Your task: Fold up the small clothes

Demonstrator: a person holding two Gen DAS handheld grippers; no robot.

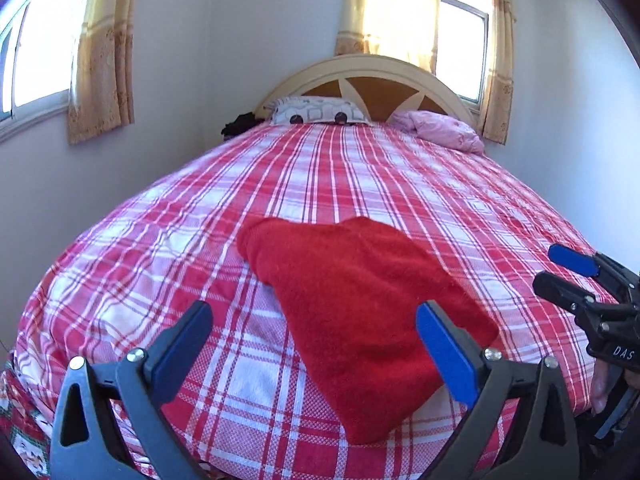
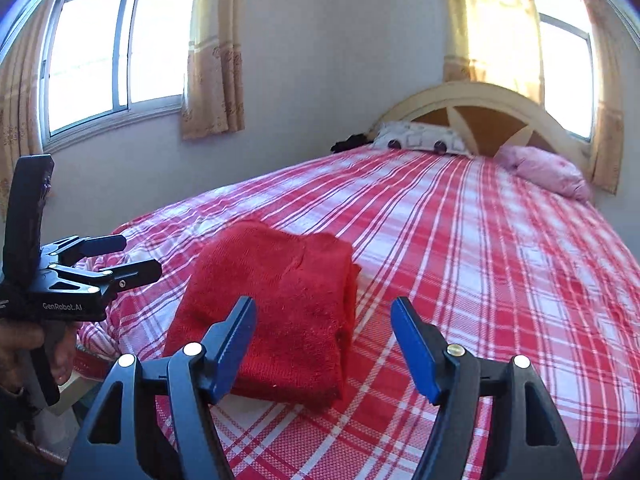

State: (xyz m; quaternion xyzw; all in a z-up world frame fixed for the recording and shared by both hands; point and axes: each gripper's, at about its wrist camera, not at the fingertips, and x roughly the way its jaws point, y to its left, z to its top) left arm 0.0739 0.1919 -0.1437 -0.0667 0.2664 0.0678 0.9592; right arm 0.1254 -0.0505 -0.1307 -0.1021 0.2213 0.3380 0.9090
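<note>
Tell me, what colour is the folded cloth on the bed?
Red. The folded cloth shows best in the right wrist view.

"DAS" on right tool (image 1: 560,276) | "GenRobot.AI" on left tool (image 2: 124,258)

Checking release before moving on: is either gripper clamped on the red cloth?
No, the left gripper and right gripper are open above the red cloth.

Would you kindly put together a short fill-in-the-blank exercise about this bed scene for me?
1. The folded garment on the bed is ____ in colour.
2. The bedsheet has a red and white ____ pattern.
3. Neither the left tongs nor the right tongs hold anything; both are ____.
4. The crumpled bundle by the headboard is ____.

Missing words: red; plaid; open; pink
</note>
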